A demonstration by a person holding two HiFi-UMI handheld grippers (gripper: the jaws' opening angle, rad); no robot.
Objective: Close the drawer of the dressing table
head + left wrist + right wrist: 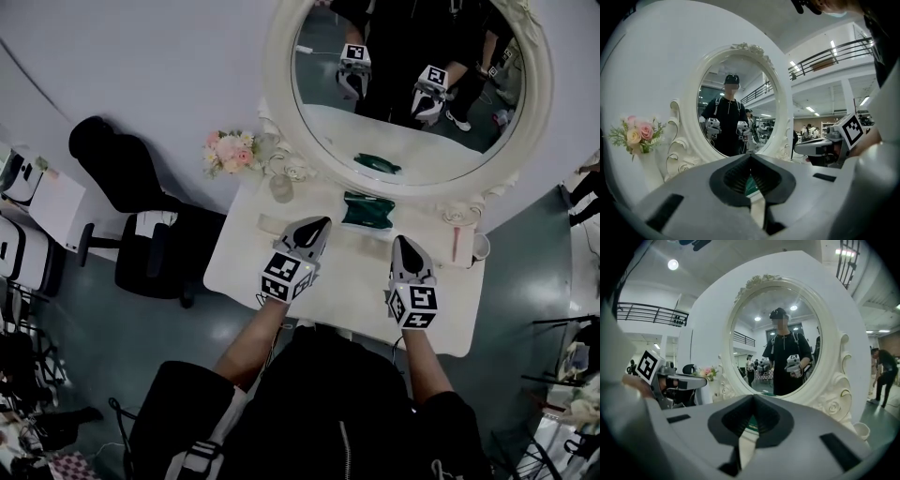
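Note:
The white dressing table with its oval mirror stands in front of me. In the head view both grippers hover over the tabletop, side by side. My left gripper is shut and empty, pointing at the mirror; its jaws meet tip to tip in its own view. My right gripper is also shut and empty, jaws together. A green pouch lies on the top just beyond both tips. The drawer does not show clearly; my arms and body cover the table's front.
A vase of pink flowers and a small glass stand at the table's back left. A pink tube and a white cup sit at the right edge. A black office chair stands left of the table.

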